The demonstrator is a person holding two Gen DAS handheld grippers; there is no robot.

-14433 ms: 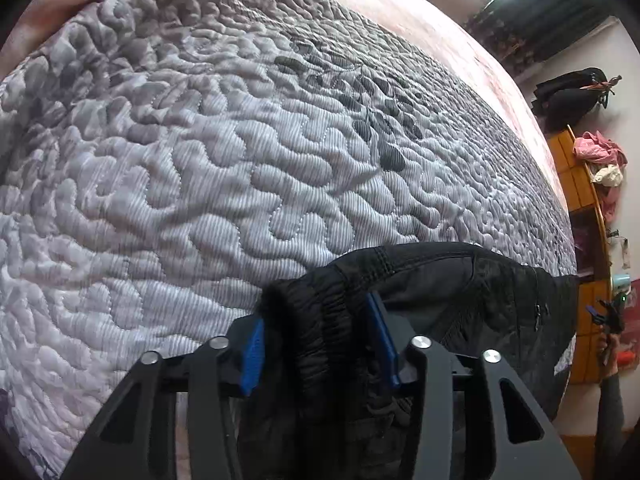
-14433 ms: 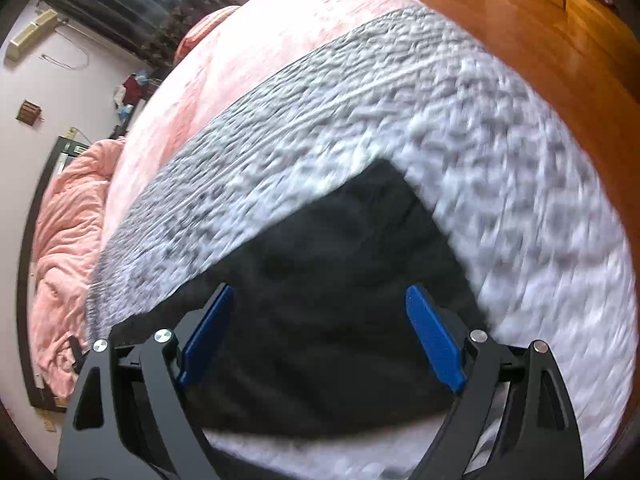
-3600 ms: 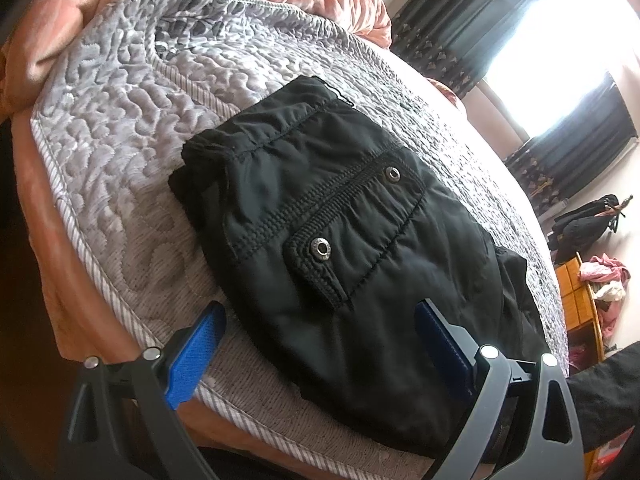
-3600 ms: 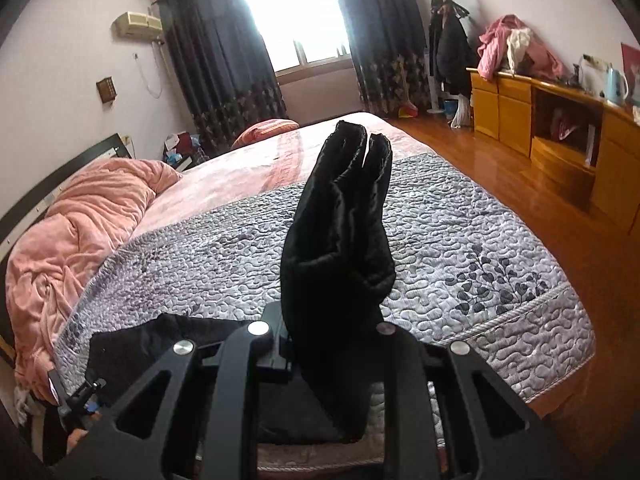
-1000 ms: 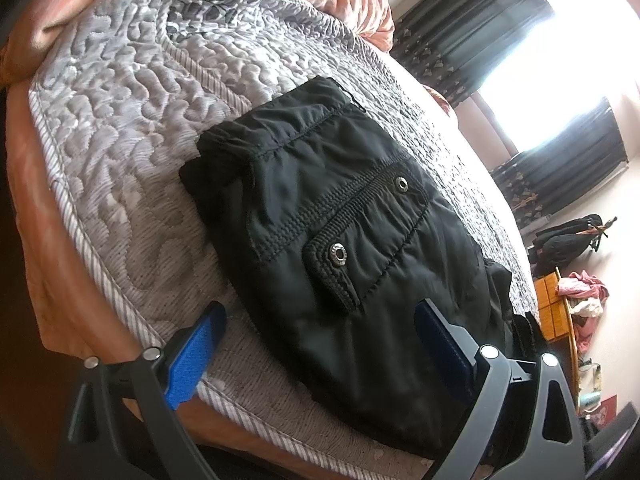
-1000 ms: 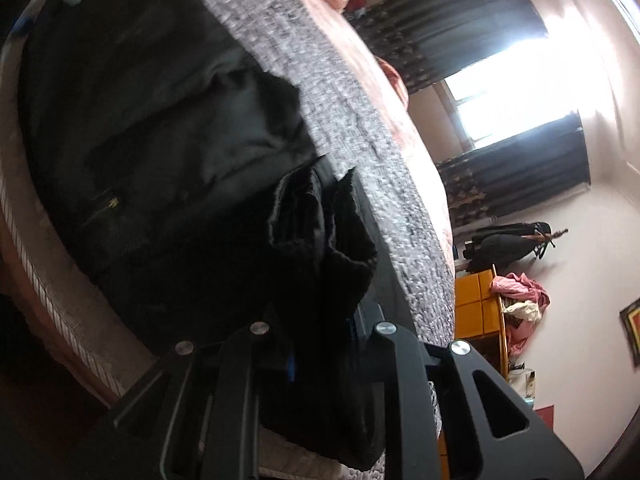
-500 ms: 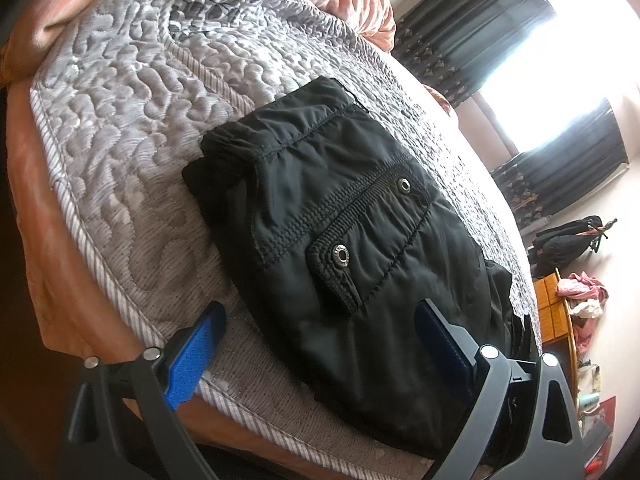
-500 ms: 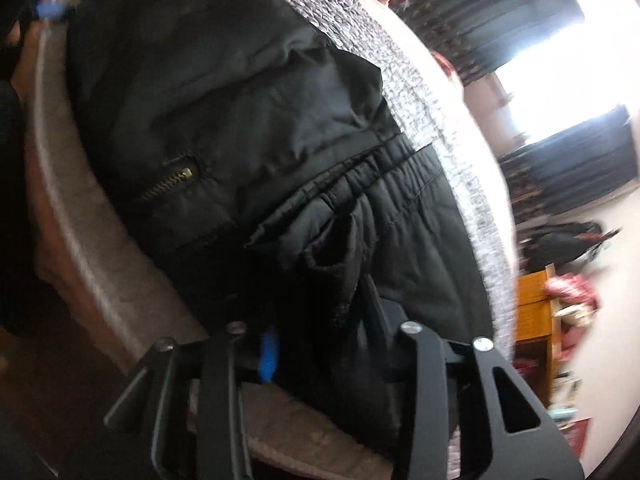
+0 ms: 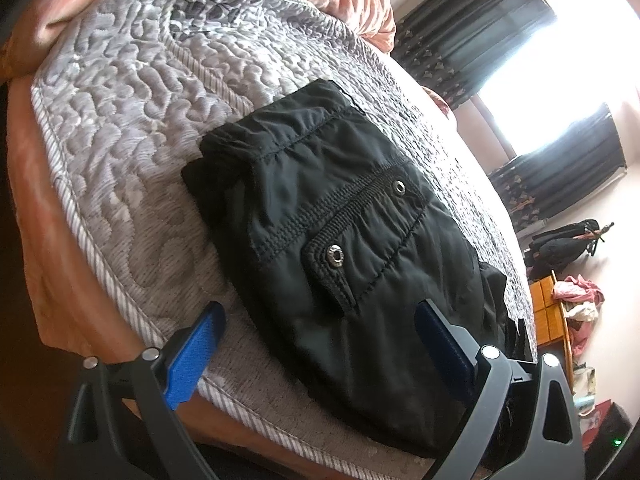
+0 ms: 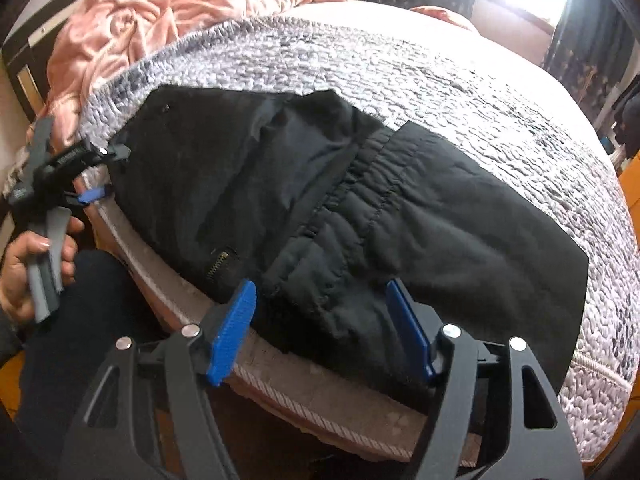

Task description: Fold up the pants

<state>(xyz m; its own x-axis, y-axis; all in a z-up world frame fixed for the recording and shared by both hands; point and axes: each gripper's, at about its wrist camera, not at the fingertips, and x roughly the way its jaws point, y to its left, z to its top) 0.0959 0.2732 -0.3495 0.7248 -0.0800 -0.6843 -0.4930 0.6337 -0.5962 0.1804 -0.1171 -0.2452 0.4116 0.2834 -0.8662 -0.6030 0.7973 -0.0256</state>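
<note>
A bed (image 9: 60,248) carries a grey quilted bedspread (image 9: 132,120); folded black padded pants (image 9: 340,240) lie on it near its edge, a crumpled pink blanket (image 10: 132,12) behind.

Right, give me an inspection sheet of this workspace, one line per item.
Surface: grey quilted bedspread over a bed, its corded edge at the near side.
Job's things: black pants folded on the bedspread near the edge; snap pocket facing up.
Clutter: pink blanket bunched at the bed's far end.
Grippers: left gripper open above the pants, holding nothing; right gripper with jaws opening, pants between them, pads clear of the cloth.
Cables: nothing seen.
Surroundings: dark curtains by a bright window, wooden cabinet with clothes on top.
</note>
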